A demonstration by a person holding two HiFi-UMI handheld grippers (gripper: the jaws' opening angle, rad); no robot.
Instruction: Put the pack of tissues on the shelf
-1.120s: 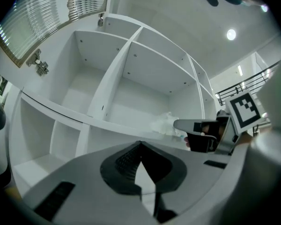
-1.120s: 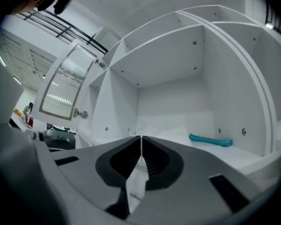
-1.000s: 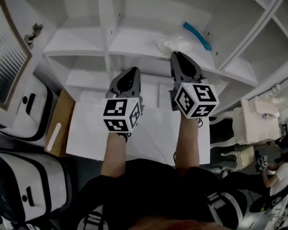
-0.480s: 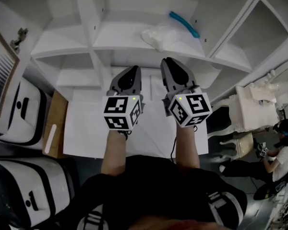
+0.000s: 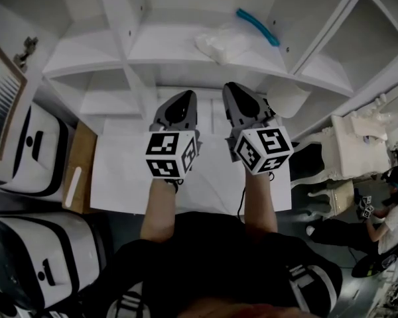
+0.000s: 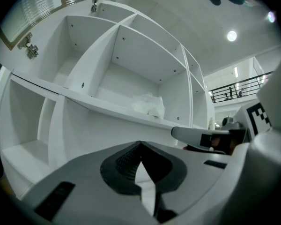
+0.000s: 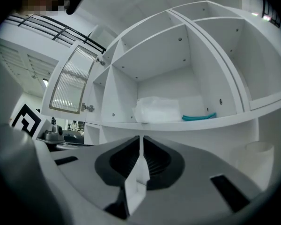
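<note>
Pack of tissues (image 5: 217,45): lying on shelf (image 5: 159,48), beside blue tube (image 5: 257,26). Placing step done, we judge; drawing clear now in hand. Right gripper (image 5: 233,90): below shelf, empty, jaws just been closing, thin slit left. Left gripper (image 5: 184,98): closed, empty. Next, in our view: back both away without knocking shelf edge.

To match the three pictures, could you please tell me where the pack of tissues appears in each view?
Head view: pack of tissues, upper centre.
Left gripper view: the pack, just right of centre.
Right gripper view: the pack, centre.
Shared landmark: the white shelf board under it.
</note>
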